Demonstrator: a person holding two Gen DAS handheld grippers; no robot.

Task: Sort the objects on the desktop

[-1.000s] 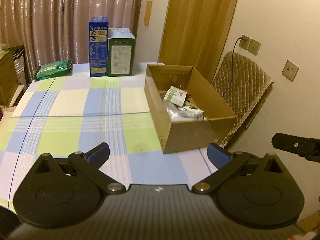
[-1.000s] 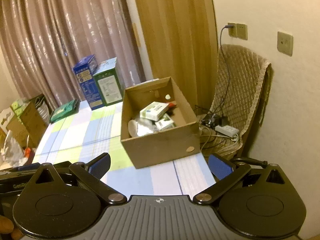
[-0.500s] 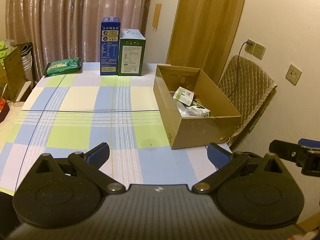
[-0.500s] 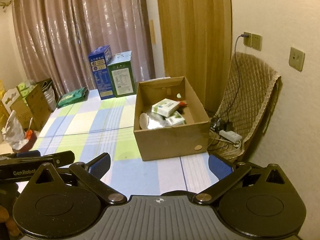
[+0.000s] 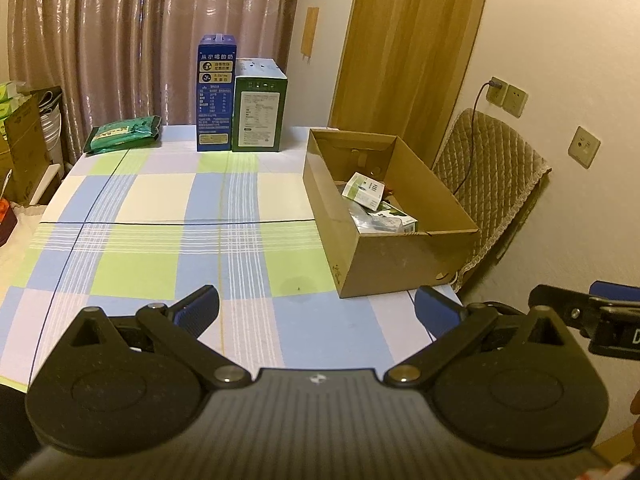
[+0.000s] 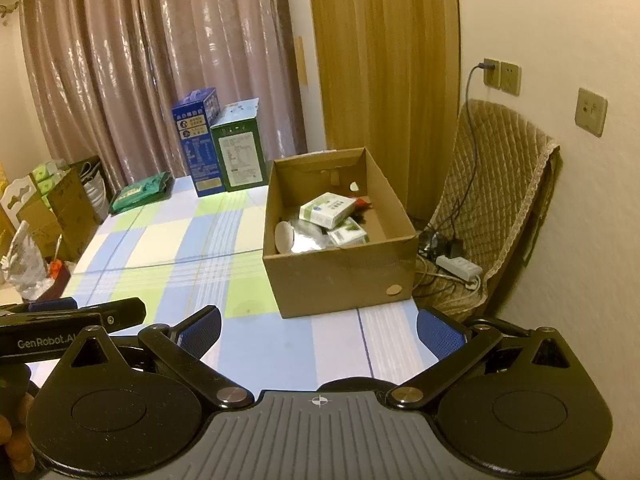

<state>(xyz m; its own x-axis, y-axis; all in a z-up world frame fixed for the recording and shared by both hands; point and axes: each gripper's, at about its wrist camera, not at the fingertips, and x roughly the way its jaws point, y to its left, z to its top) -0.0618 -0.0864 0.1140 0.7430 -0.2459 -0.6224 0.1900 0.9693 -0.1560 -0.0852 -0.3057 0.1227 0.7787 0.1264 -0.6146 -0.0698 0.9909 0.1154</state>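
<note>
Both grippers are held w/ jaws wide, nothing gripped: left gripper (image 5: pixel 316 304), right gripper (image 6: pixel 318 326), both near the cardboard box (image 6: pixel 340 276). Small packets already lie inside the box. Likely btwn picks; next the green packet (image 5: pixel 122 134), well left of the box at the far edge, would need reaching, approx a long stretch across the checked tablecloth (image 5: pixel 160 220)

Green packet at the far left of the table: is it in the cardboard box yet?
No, the green packet lies flat on the tablecloth, far from the cardboard box.
</note>
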